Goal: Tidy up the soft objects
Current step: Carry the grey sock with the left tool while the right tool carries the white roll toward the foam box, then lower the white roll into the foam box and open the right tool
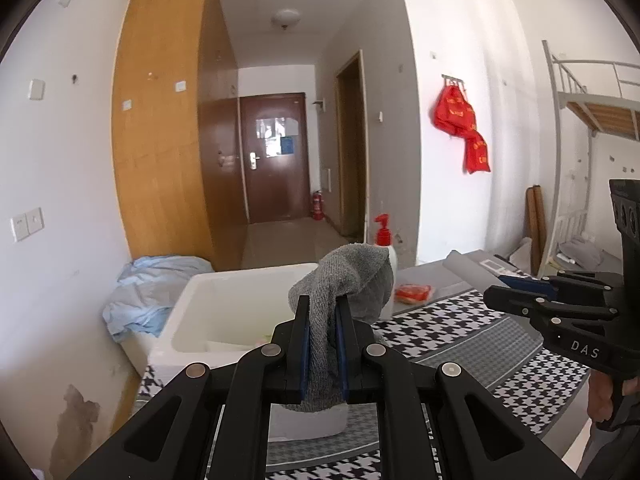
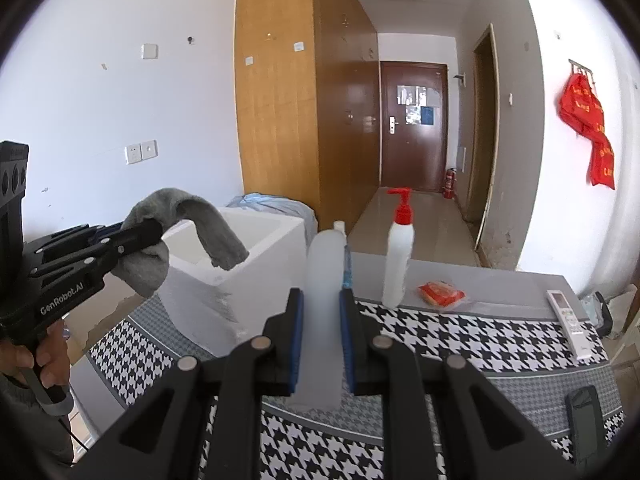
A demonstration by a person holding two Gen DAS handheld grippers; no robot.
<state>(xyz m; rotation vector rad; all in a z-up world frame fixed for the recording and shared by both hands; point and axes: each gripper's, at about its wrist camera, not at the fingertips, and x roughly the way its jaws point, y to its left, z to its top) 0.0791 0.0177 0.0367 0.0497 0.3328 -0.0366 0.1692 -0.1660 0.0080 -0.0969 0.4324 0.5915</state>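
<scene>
Left wrist cam sits just behind its own left gripper (image 1: 323, 312), looking along the fingers, slightly down, across the houndstooth table (image 1: 472, 340) twd the brown door (image 1: 276, 156); white foam box (image 1: 224, 304) close in front. Right wrist cam likewise behind the right gripper (image 2: 320, 304), same heading, a bit further right. Both share box, table, pump bottle (image 2: 398, 248), door, and each sees the other gripper at its edge.

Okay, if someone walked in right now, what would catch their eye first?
Probably the grey cloth pinched in the left gripper, dangling in front of the white foam box. Next, the translucent bottle clamped in the right gripper above the houndstooth cover, and the red bags hanging on the right wall.
</scene>
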